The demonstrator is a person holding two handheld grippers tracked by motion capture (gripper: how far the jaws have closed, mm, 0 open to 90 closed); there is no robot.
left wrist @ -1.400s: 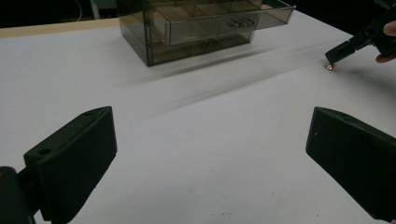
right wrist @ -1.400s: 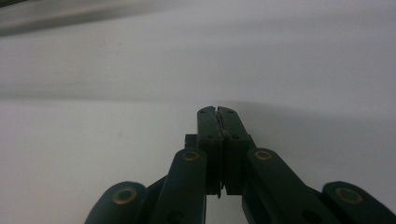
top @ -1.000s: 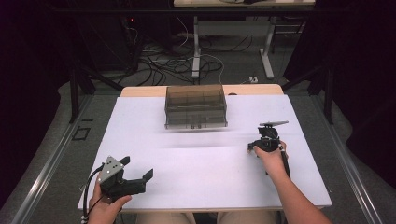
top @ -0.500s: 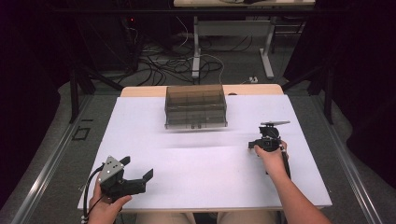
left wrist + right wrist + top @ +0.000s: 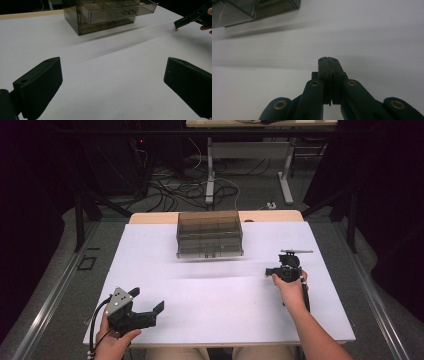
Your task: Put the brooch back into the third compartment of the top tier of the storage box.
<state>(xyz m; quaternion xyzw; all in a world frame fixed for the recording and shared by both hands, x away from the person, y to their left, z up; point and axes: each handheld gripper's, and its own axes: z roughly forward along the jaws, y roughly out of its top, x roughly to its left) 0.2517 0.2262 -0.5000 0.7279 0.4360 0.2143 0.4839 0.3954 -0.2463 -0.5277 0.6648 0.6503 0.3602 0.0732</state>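
Right gripper point(image 5: 272, 271) jaws pinched shut on tiny gold trinket point(image 5: 175, 29); left gripper point(image 5: 150, 307) jaws wide, empty. Risk: trinket slipping free before reaching smoky clear plastic drawer box point(image 5: 210, 234).

Your right tongs point(image 5: 270, 271) are pressed together on a tiny gold-coloured trinket point(image 5: 175, 29), too small to make out, which dangles from their tip just above the white bench point(image 5: 215, 305), near its right edge. Toward the far edge, at mid-width, stands a smoky clear drawer box point(image 5: 210, 235) with one upper drawer point(image 5: 117, 11) pulled out.
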